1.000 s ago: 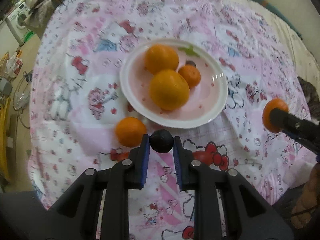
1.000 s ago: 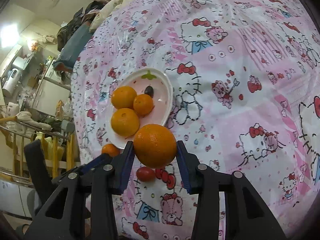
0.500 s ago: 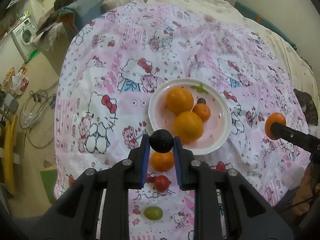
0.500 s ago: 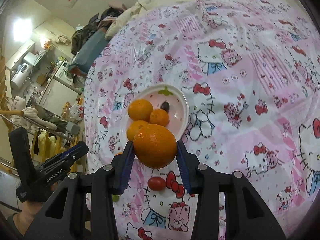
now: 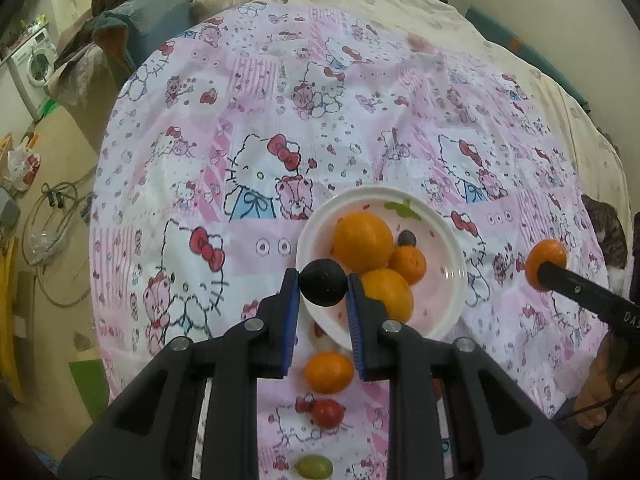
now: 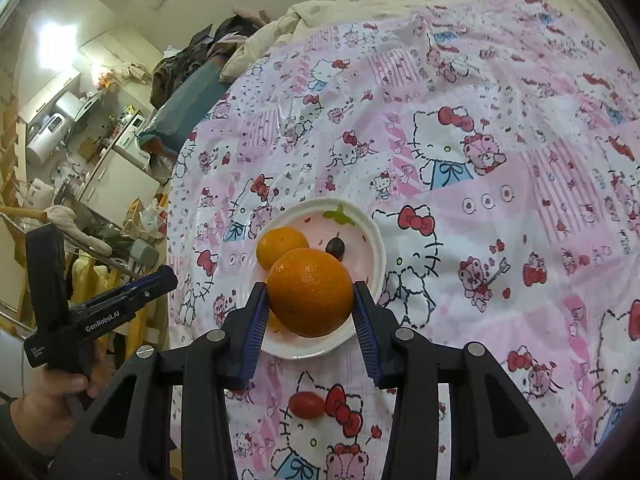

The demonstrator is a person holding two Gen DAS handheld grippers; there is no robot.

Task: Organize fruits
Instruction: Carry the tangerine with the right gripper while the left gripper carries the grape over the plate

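Note:
My left gripper [image 5: 323, 288] is shut on a dark round fruit [image 5: 323, 282], held high above the near rim of the white plate [image 5: 448, 308]. The plate holds two big oranges [image 5: 363, 242], a small tangerine [image 5: 408, 265] and a dark grape [image 5: 407, 237]. My right gripper [image 6: 310, 308] is shut on a large orange [image 6: 310, 292], held above the plate [image 6: 372, 236]; it shows in the left wrist view [image 5: 545, 265] at the right. Loose on the cloth lie a tangerine [image 5: 329, 372], a red cherry tomato [image 5: 328, 413] and a green grape [image 5: 314, 466].
A pink Hello Kitty cloth [image 5: 280, 128] covers the bed. Piled clothes and bedding [image 5: 152, 4] lie at the far end. A washing machine [image 5: 34, 66] and floor clutter stand off the left edge. The cherry tomato [image 6: 306, 405] shows below the right gripper.
Both grippers have risen and pulled back from the plate, each still holding its fruit. More of the cloth and the loose fruits now show in the left wrist view.

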